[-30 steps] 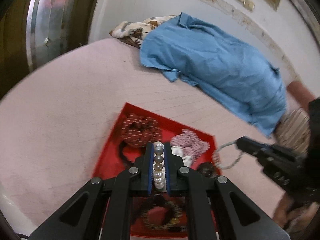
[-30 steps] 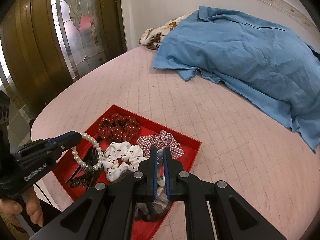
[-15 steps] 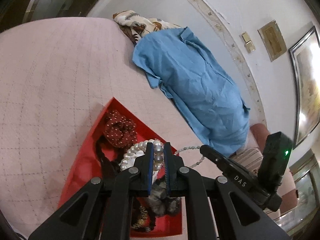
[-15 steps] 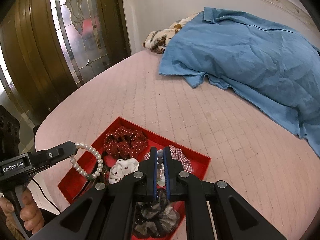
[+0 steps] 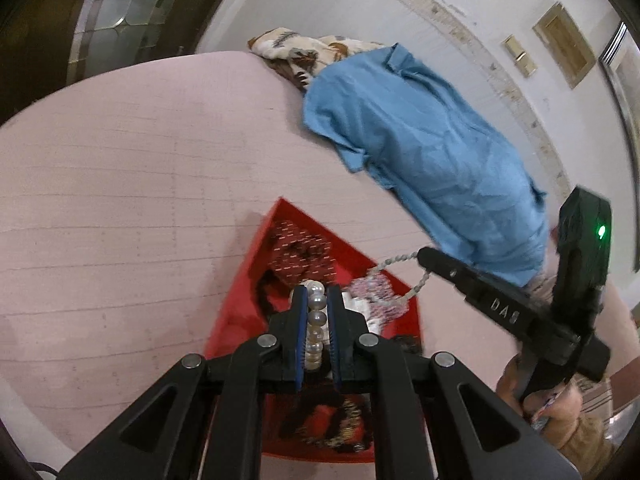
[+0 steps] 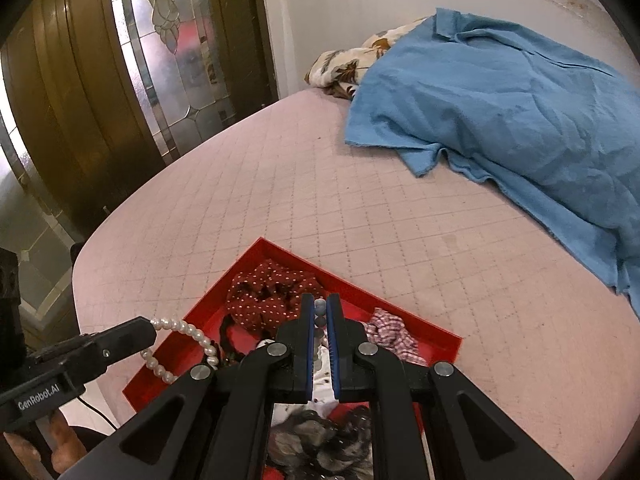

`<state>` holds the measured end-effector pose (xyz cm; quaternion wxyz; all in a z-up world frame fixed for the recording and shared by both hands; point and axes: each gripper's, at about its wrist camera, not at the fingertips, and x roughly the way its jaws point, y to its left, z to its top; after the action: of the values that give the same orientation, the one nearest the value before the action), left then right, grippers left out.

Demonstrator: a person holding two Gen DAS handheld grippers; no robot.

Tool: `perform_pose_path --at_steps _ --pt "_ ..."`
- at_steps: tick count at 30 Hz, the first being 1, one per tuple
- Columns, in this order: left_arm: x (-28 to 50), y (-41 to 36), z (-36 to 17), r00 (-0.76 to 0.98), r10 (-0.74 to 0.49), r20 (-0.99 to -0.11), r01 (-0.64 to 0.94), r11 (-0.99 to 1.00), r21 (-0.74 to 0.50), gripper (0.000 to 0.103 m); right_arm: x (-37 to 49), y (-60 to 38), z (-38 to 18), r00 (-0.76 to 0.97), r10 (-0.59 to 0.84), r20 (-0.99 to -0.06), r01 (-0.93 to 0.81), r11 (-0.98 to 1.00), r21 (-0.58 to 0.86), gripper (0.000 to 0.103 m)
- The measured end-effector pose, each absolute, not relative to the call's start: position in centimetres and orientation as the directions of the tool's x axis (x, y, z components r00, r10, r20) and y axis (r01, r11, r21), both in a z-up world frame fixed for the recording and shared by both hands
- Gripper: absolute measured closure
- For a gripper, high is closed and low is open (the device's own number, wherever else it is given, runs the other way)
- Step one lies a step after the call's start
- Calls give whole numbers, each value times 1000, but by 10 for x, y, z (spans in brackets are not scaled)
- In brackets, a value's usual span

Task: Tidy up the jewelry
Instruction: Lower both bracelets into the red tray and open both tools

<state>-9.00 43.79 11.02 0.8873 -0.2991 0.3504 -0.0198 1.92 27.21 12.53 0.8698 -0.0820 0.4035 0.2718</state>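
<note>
Pearl bracelet (image 5: 315, 322) clenched in left claw (image 5: 316, 300), grey bead strand (image 6: 320, 312) pinched in right claw (image 6: 320, 308), door only right view.

Pearl bracelet (image 5: 316, 312): glossy, smooth beads. Red tray (image 6: 424, 330): smooth, plastic-looking. Dotted red scrunchie (image 6: 272, 292): soft cloth. Pink bedcover (image 6: 360, 216): matt quilted fabric. Blue shirt (image 6: 520, 112): matt, creased cloth. Door (image 6: 80, 80): glossy wood, leaded glass.

**Jewelry and tray: current holdings**

Pearl bracelet (image 5: 316, 322): white beads, looped, lifted above the tray. Grey-bead bracelet (image 5: 394, 280): thin loop, also aloft. Red tray (image 6: 420, 330): square, on pink bed; holds dotted red scrunchie (image 6: 266, 300), checked scrunchie (image 6: 390, 334).
</note>
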Motion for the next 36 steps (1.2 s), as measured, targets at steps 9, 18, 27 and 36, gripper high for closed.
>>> perform_pose_path --at_steps 9,18,27,36 --pt "-95 443 104 710 -131 -692 -255 868 -426 94 40 288 114 514 379 -769 -507 858 83 96" --pt "-91 442 93 644 -53 -763 -305 897 -320 94 61 282 82 459 338 -822 -446 887 115 96" --pt "-87 427 94 627 3 -779 -289 929 -229 94 62 283 59 424 302 -854 -442 892 96 96" --pt "-82 415 90 604 22 -796 -262 949 -173 94 62 279 45 412 275 -869 -431 899 80 96"
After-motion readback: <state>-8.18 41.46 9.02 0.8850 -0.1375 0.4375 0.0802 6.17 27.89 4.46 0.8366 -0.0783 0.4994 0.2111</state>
